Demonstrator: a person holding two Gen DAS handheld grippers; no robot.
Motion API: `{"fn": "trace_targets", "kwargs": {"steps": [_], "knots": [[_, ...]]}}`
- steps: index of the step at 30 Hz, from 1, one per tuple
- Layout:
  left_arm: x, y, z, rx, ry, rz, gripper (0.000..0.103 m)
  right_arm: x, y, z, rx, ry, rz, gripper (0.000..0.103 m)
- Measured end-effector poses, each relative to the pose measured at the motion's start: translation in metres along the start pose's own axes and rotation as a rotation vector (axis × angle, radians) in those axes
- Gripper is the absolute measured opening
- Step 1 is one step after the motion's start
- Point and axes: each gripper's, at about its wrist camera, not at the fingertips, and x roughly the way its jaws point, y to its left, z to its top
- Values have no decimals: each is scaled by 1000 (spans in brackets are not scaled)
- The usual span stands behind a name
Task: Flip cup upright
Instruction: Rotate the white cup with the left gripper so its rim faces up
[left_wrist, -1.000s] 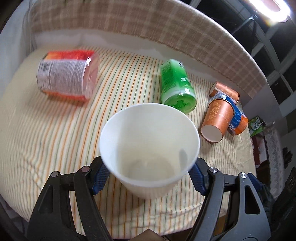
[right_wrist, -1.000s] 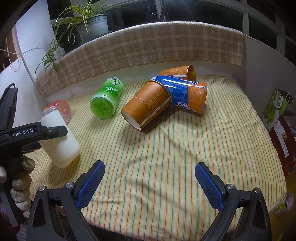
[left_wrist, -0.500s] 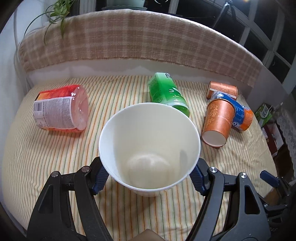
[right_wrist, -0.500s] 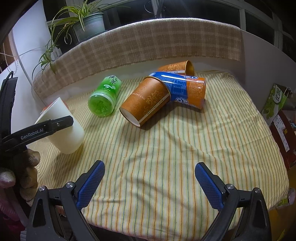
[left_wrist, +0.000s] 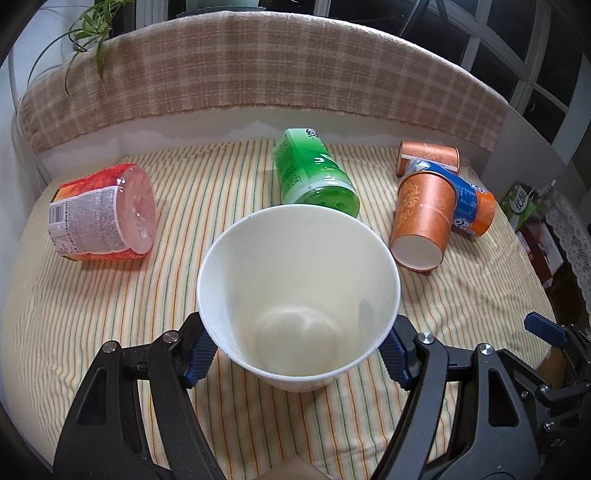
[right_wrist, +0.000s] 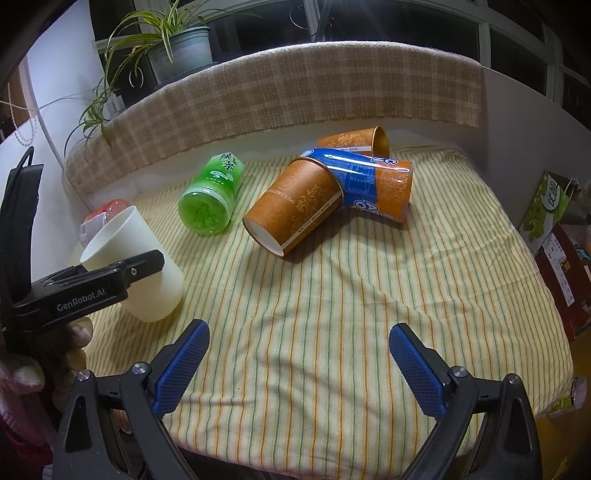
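My left gripper (left_wrist: 298, 354) is shut on a white paper cup (left_wrist: 299, 295), its blue pads against both sides of the wall. The cup's mouth faces up and toward the camera. In the right wrist view the cup (right_wrist: 147, 266) stands nearly upright, tilted a little, with its base at the striped cloth (right_wrist: 332, 314) at the left. My right gripper (right_wrist: 299, 365) is open and empty over the front of the cloth.
An orange paper cup (right_wrist: 295, 206) lies on its side against a blue and orange can (right_wrist: 369, 184), with another orange cup (right_wrist: 354, 142) behind. A green bottle (right_wrist: 214, 195) and a red container (left_wrist: 103, 214) lie on the cloth. A checked backrest (left_wrist: 258, 74) runs behind.
The left gripper has turned the white cup from lying tilted to nearly upright and lowered its base toward the cloth. The right gripper has stayed open and nearly still.
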Motion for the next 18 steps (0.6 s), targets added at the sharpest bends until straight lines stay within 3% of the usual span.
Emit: {"fn": "trace_targets", "kwargs": {"steps": [18], "knots": [[-4, -5, -10, 47, 6, -39, 77, -4, 4, 1, -5, -7, -2, 99]]}}
